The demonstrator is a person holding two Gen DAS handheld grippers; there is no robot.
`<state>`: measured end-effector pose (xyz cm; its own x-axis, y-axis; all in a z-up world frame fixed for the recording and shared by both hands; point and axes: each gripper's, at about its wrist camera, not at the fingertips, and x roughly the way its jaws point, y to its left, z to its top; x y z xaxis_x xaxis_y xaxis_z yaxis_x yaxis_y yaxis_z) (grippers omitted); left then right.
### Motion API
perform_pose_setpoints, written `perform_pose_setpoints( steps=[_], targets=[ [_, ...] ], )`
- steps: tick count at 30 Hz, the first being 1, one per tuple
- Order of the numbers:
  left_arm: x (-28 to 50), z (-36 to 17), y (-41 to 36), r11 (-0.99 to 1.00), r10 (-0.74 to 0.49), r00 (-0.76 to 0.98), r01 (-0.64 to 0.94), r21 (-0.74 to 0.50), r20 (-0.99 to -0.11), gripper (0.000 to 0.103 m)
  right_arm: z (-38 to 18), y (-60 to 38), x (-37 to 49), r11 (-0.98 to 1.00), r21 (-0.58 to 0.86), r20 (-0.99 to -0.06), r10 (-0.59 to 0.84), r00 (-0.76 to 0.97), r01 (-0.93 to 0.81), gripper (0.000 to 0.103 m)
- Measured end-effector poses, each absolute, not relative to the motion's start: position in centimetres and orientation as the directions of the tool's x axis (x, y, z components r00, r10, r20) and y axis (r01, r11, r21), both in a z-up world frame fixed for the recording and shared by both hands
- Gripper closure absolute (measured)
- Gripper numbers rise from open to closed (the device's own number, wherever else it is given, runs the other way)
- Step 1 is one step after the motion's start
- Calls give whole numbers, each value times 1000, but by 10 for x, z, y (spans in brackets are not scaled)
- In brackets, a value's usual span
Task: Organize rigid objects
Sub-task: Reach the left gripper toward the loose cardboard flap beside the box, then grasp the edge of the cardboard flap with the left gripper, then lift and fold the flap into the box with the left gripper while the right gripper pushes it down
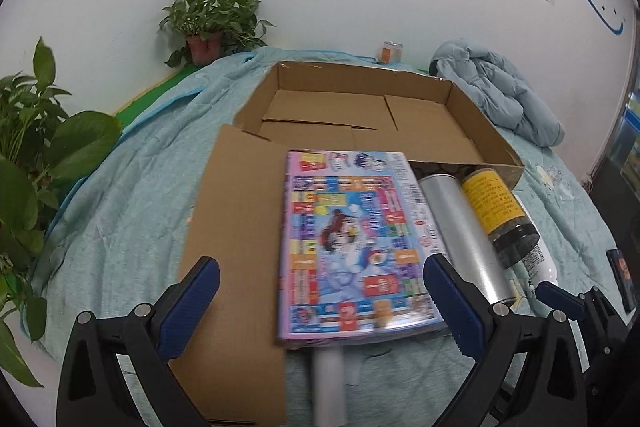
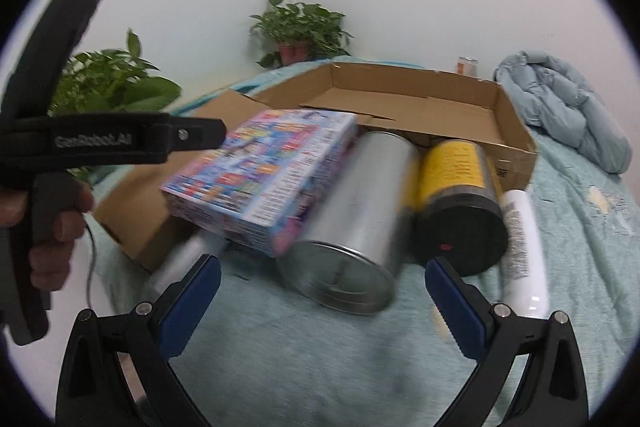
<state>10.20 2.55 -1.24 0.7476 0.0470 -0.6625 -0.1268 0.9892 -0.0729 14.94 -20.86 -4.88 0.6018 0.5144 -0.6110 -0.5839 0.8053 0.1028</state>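
Progress: nothing looked packed; the carton (image 1: 360, 115) showed only its bare cardboard floor, so by my reading the sorting had barely begun
Carton: open, well ahead of both tongs, on the bed (image 1: 132, 163), with one flap (image 1: 236, 247) folded flat toward the left tongs
Box: the colourful box (image 1: 352, 239) lay straight ahead between the fingers of the left tongs, partly on the flap and propped on a white tube (image 1: 330, 383) that stuck out beneath it; not gripped
Can: the silver can (image 2: 352, 223) lay on its side just ahead of the right tongs, touching the box on its left
Jar: the yellow-labelled jar (image 2: 460, 203) lay on its side ahead and right of the right tongs, beside the can, black lid toward the camera
Bottle: the white bottle (image 2: 524, 251) lay farthest right, next to the jar
Left tongs (image 1: 322, 291): spread wide and empty
Right tongs (image 2: 324, 291): also spread wide, holding nothing
Left to do: all five things outside the carton seemingly had yet to go in
Blur: the right wrist view was smeared, so small labels could not be read
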Motion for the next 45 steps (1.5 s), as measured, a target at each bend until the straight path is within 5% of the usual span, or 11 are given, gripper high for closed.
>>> perform_pose_setpoints(
  steps=[5,11,14,19,26,31,45],
  targets=[
    [89,-14,77,990,35,748,-116,-79,-663,0,-32,-172,124,711,140,-534,640,552,-689,1],
    [90,-47,134,970,-147,674,-46,-239,-724,3,-46,-115,129,585,426,-587,759,281,-690,1],
    [86,-60,148,959,-217,648,0,-285,-730,13,-59,-93,137,589,515,-622,757,201,-623,1],
    [86,-78,162,947,-258,629,14,-321,-733,32,-62,-67,149,622,526,-653,732,194,-580,3],
    [81,-93,192,880,-386,602,14,-474,-699,32,-84,-37,167,663,563,-702,699,138,-494,23],
    [78,-102,206,842,-440,580,1,-539,-685,32,-84,-18,169,676,517,-736,664,131,-525,22],
    [57,-75,170,914,-335,617,29,-404,-712,37,-80,-3,150,695,404,-772,608,186,-594,21]
  ],
)
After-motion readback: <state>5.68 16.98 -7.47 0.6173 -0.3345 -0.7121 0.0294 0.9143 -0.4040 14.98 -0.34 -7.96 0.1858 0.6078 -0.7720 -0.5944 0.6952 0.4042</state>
